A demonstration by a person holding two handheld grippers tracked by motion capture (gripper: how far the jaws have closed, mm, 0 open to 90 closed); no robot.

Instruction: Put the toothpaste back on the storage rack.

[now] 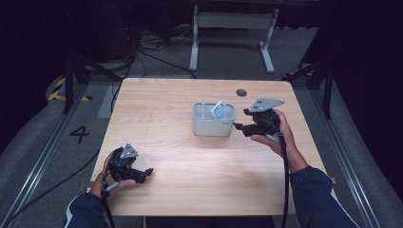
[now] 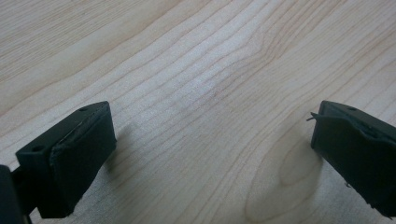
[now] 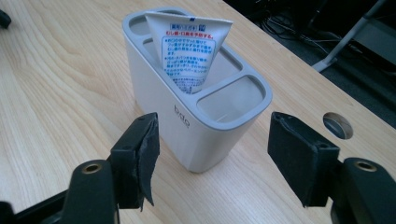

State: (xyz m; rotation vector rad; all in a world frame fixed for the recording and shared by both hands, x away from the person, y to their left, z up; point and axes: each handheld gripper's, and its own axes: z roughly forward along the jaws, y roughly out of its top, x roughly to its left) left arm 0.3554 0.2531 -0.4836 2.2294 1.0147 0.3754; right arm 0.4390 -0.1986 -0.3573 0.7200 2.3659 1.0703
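At lower left of the high view, the left gripper (image 1: 142, 173) sits low over the pale wooden table (image 1: 190, 190), jaws spread wide and holding nothing; its own view shows worn, matte black pads (image 2: 79, 154) above smooth, fine-grained wood. Near frame centre stands a light grey plastic organiser (image 1: 214, 124), rounded-rectangular with several open compartments, a soft white squeeze tube (image 3: 189, 51) leaning in the middle one, crimped end up. Right of it, the right gripper (image 1: 239, 126) hovers just beside the organiser's end, jaws apart and empty. Judging from this, a sideways nudge could slide or tip the light organiser, and the floppy, slick tube might slip if pinched near its thin crimp.
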